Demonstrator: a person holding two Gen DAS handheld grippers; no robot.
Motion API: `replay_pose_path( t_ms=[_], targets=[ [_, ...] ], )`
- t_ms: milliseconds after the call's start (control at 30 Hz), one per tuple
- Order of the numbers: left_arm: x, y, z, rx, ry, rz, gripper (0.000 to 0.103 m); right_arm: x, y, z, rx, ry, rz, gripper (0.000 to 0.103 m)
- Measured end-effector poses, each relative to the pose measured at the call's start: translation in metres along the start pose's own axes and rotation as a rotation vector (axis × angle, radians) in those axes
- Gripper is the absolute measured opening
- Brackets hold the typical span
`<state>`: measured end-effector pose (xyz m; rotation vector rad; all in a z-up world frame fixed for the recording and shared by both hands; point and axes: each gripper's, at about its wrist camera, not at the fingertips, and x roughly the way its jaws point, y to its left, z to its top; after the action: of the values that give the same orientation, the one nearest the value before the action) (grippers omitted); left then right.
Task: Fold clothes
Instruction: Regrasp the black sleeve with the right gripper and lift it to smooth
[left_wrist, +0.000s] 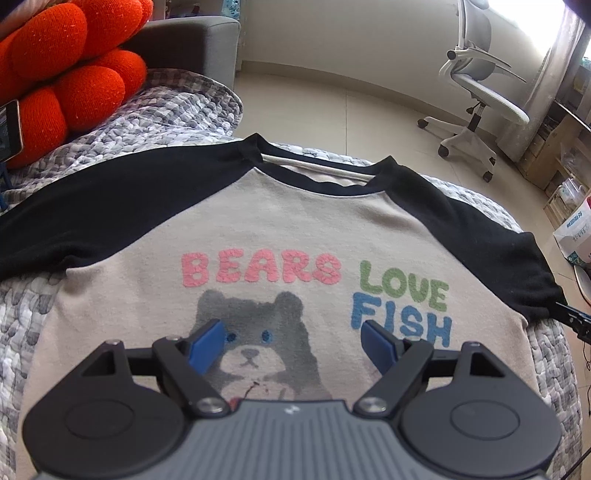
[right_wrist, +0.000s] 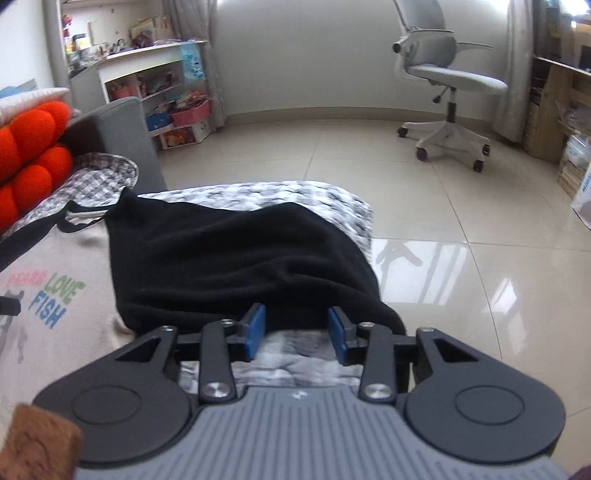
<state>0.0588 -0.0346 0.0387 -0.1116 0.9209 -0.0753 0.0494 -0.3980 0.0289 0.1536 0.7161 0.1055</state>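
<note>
A beige T-shirt (left_wrist: 280, 221) with black raglan sleeves and a bear print lies flat, front up, on a grey-and-white quilted cover (left_wrist: 110, 129). My left gripper (left_wrist: 293, 341) is open and empty, hovering over the bear print at the shirt's middle. My right gripper (right_wrist: 296, 330) is open and empty, its blue pads (right_wrist: 255, 326) just short of the cuff end of the shirt's black right sleeve (right_wrist: 229, 254). The shirt's beige body (right_wrist: 55, 266) shows at the left of the right wrist view.
An orange knotted cushion (left_wrist: 66, 74) and a grey sofa arm (left_wrist: 192, 40) lie at the far left. Past the cover's edge is a tiled floor (right_wrist: 461, 221) with a white office chair (right_wrist: 443, 85). Shelves (right_wrist: 159, 88) and boxes (left_wrist: 569, 229) line the walls.
</note>
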Motion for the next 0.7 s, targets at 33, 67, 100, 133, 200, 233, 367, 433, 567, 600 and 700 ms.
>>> replay_pose_path(
  t_ms=[33, 67, 100, 133, 200, 233, 367, 433, 567, 600, 700],
  targets=[
    [0.0, -0.001, 0.0, 0.004, 0.0, 0.0, 0.082, 0.0, -0.011, -0.002, 0.073, 0.005, 0.022, 0.051],
    [0.0, -0.002, -0.001, 0.006, 0.001, -0.002, 0.082, -0.002, -0.022, -0.004, 0.143, 0.005, 0.044, 0.051],
    [0.0, -0.002, -0.001, 0.007, 0.002, -0.004, 0.082, -0.003, -0.031, -0.006, 0.207, 0.002, 0.043, 0.051],
    [0.0, -0.002, -0.001, 0.007, 0.002, -0.005, 0.082, -0.003, -0.04, -0.008, 0.27, 0.0, 0.034, 0.051],
    [-0.001, -0.001, -0.001, 0.004, 0.003, -0.007, 0.082, -0.003, -0.063, -0.014, 0.463, -0.007, 0.083, 0.053],
    [-0.001, -0.001, -0.001, 0.005, 0.003, -0.007, 0.082, -0.002, -0.075, -0.018, 0.586, -0.012, 0.131, 0.053],
    [0.0, -0.003, -0.001, 0.009, 0.005, -0.005, 0.082, 0.007, -0.101, -0.031, 0.911, -0.022, 0.216, 0.054],
    [0.0, -0.003, -0.001, 0.013, 0.005, -0.004, 0.082, 0.016, -0.104, -0.032, 0.982, 0.006, 0.197, 0.054],
    [0.001, -0.004, -0.001, 0.016, 0.006, -0.003, 0.082, 0.029, -0.115, -0.042, 1.196, 0.019, 0.218, 0.054],
    [0.001, -0.004, -0.001, 0.016, 0.006, -0.003, 0.082, 0.03, -0.118, -0.045, 1.253, 0.018, 0.227, 0.054],
    [0.001, -0.004, -0.001, 0.018, 0.006, -0.004, 0.082, 0.03, -0.125, -0.043, 1.309, 0.028, 0.236, 0.054]
  ],
)
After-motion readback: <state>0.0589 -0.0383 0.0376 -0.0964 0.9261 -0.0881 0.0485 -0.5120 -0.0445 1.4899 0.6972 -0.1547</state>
